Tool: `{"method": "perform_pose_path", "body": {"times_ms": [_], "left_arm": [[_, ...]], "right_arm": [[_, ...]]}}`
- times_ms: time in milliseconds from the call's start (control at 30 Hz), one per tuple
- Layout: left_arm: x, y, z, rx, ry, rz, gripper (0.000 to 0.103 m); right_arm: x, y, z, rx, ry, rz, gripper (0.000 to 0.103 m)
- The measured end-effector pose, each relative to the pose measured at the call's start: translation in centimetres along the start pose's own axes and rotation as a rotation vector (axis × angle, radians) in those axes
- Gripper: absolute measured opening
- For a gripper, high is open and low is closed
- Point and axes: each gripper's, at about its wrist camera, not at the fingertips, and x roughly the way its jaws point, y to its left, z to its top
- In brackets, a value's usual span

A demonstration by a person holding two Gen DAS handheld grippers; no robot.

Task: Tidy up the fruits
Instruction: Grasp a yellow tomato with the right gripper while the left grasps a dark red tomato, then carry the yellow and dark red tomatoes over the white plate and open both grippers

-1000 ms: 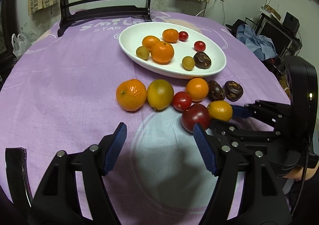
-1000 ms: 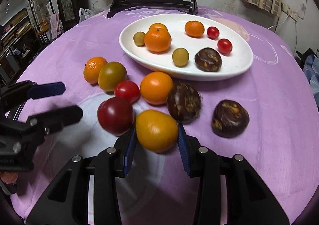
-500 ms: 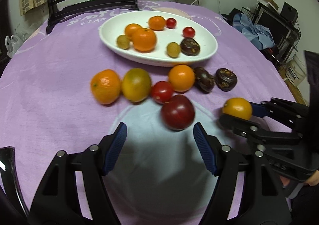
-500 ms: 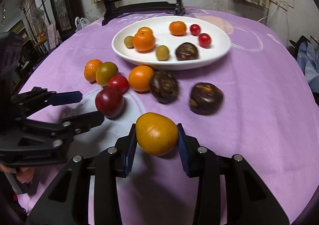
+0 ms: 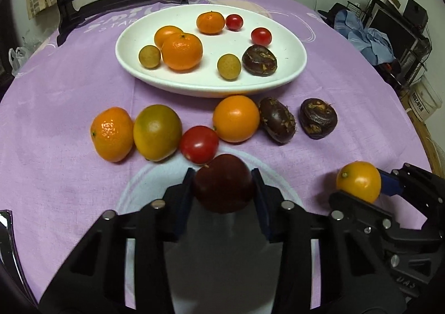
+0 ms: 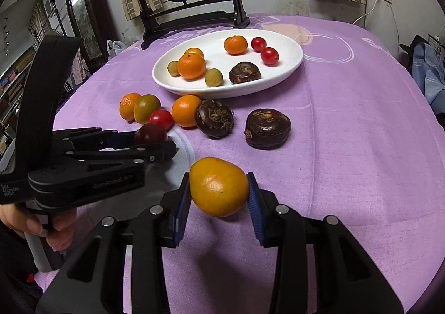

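In the right wrist view, the left gripper (image 6: 155,144) hides the lower half of the dark red plum (image 6: 151,133). In the left wrist view, we cannot see the plum's (image 5: 224,187) underside, nor whether it touches the cloth (image 5: 69,85). At two o'clock, the shelf clutter (image 5: 395,24) is too small to identify.

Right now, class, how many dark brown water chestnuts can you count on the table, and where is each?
3. One lies in the white dish, at its right side. Two sit on the purple cloth just in front of the dish: one beside the orange, one further right. None seems hidden.
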Motion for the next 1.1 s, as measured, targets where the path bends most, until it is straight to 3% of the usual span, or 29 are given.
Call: {"method": "perform_pose_path", "body": {"times_ms": [100, 300, 467, 600, 800, 1100], "left_arm": [[-0.5, 0.5, -0.3, -0.009, 0.008, -0.01, 0.041], [-3.1, 0.0, -1.0, 0.064, -0.025, 0.0, 0.04], [-6.3, -0.3, 1.5, 0.105, -0.103, 0.022, 0.04], [-7.3, 0.4, 4.4, 0.071, -0.147, 0.037, 0.04], [-5.7, 1.9, 9.0, 0.026, -0.169, 0.066, 0.04], [-0.1, 3.7, 13.1, -0.016, -0.128, 0.095, 0.04]], "right_arm": [[0.0, 0.1, 0.0, -0.002, -0.003, -0.002, 0.039], [-0.3, 0.3, 0.7, -0.007, -0.004, -0.003, 0.039], [-2.3, 0.9, 3.6, -0.065, -0.05, -0.062, 0.039], [-3.3, 1.3, 6.8, -0.112, -0.112, -0.098, 0.039], [-0.8, 0.7, 10.9, -0.125, -0.133, -0.124, 0.039], [6.7, -0.6, 14.1, -0.138, -0.044, -0.132, 0.039]]}}
